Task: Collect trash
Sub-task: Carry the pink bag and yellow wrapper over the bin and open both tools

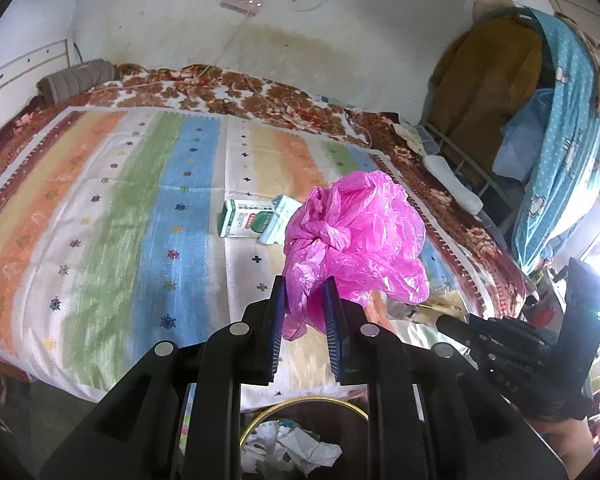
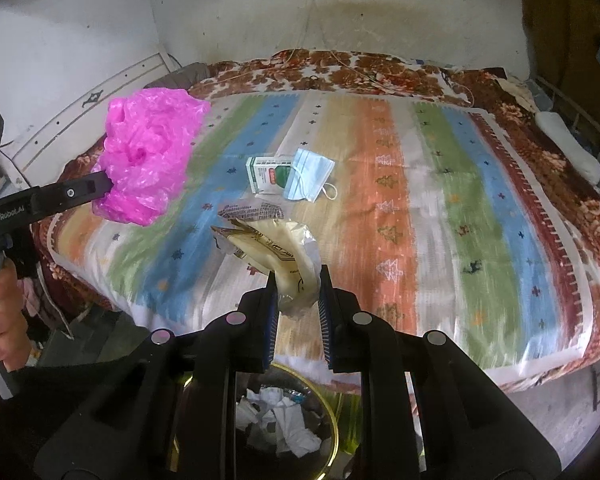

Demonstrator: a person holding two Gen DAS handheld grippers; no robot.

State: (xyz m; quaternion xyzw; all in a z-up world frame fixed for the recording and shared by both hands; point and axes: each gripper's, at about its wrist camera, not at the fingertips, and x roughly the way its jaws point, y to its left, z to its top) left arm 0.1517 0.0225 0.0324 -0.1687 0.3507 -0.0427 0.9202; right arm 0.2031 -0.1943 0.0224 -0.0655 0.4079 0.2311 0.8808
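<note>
Broad striped bedspread [image 2: 440,208] mostly bare, with wide open cloth to the right of the clutter; near edge of the bed dropping off just above a gold-rimmed bin [image 2: 332,412] part-filled with crumpled white paper. White wall along the far side, clothes rack [image 1: 540,120] crowding the right end in the left wrist view.

Left gripper [image 1: 305,312] clamped on a crumpled pink plastic bag [image 1: 356,236], thin, glossy and knotted, bunched up above the blue pads, held over the near part of the bed. Bare hand [image 2: 0,304] on that gripper's handle at the left edge of the right wrist view.

Right gripper [image 2: 298,300] clenched on a cream plastic wrapper [image 2: 276,252], crinkled, printed in dark ink, sticking up and leftward from the pads, above the bed's near edge.

Still on the bedspread, further in: green-and-white carton [image 2: 268,174], flat-lying, touching a pale blue pleated face mask [image 2: 310,174] to its right; small printed scrap [image 2: 252,211] just nearer.
</note>
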